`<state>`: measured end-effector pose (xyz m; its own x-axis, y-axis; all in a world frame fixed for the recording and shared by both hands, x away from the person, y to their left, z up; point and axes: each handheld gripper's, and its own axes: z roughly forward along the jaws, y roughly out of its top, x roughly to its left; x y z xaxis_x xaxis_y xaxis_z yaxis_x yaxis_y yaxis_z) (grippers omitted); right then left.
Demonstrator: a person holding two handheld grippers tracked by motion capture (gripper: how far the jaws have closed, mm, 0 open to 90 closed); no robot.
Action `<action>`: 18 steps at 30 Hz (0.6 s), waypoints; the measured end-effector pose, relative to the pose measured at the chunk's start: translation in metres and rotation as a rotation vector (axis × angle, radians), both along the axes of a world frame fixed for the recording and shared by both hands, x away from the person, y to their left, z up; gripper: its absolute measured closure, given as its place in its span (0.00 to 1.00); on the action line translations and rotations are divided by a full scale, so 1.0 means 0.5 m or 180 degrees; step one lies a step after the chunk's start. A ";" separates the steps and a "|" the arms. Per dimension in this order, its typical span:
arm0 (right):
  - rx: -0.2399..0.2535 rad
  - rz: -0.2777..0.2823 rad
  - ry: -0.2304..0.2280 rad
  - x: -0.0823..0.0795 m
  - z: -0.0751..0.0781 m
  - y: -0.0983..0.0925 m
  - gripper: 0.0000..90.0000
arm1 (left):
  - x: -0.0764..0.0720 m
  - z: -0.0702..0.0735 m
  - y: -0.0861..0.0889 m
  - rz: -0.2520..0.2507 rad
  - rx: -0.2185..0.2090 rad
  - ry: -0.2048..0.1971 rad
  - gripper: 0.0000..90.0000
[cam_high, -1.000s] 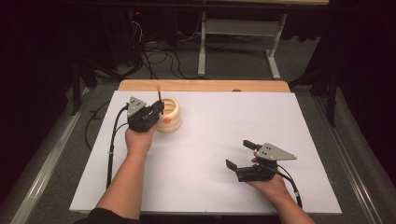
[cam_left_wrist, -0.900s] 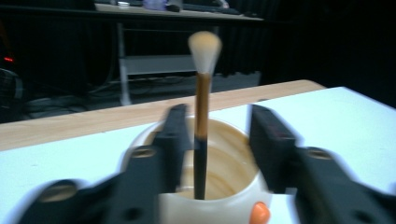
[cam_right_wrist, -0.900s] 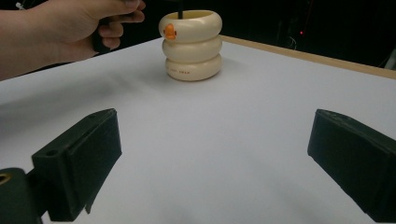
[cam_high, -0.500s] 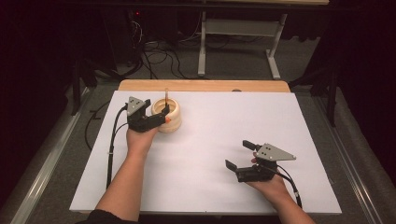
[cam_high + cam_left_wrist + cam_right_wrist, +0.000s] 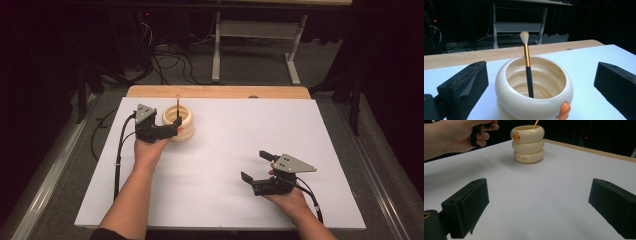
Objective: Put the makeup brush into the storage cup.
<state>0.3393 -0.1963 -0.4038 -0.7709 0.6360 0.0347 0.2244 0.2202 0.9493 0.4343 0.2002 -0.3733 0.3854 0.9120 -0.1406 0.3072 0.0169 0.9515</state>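
Left gripper view: brush (image 5: 528, 67) stands upright in holder (image 5: 534, 100), bristles up.

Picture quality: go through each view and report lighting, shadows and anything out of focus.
High view: the white table is evenly lit, the room behind dark; soft shadows under both forearms. Left gripper view: the cream holder and brush are sharp; the near black pads are soft, background dim. Right gripper view: the holder casts a faint shadow leftward; its own pads are blurred.

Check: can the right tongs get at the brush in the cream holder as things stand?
Probably yes. Bare white table lies between the right tongs and holder. The brush stands upright; the left tongs have just opened around it, crowding that side.
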 end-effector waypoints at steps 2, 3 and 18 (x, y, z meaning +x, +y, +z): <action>-0.0003 -0.0002 -0.0002 0.000 0.000 0.000 0.05 | -0.001 0.002 0.000 -0.0004 0.0007 0.0002 0.00; -0.0001 -0.0004 -0.0002 0.000 0.000 0.000 0.05 | -0.001 0.002 0.000 -0.0008 0.0006 0.0005 0.00; 0.0002 -0.0013 -0.0005 0.000 0.001 0.000 0.05 | -0.014 -0.003 -0.009 -0.0116 0.0021 0.0122 0.00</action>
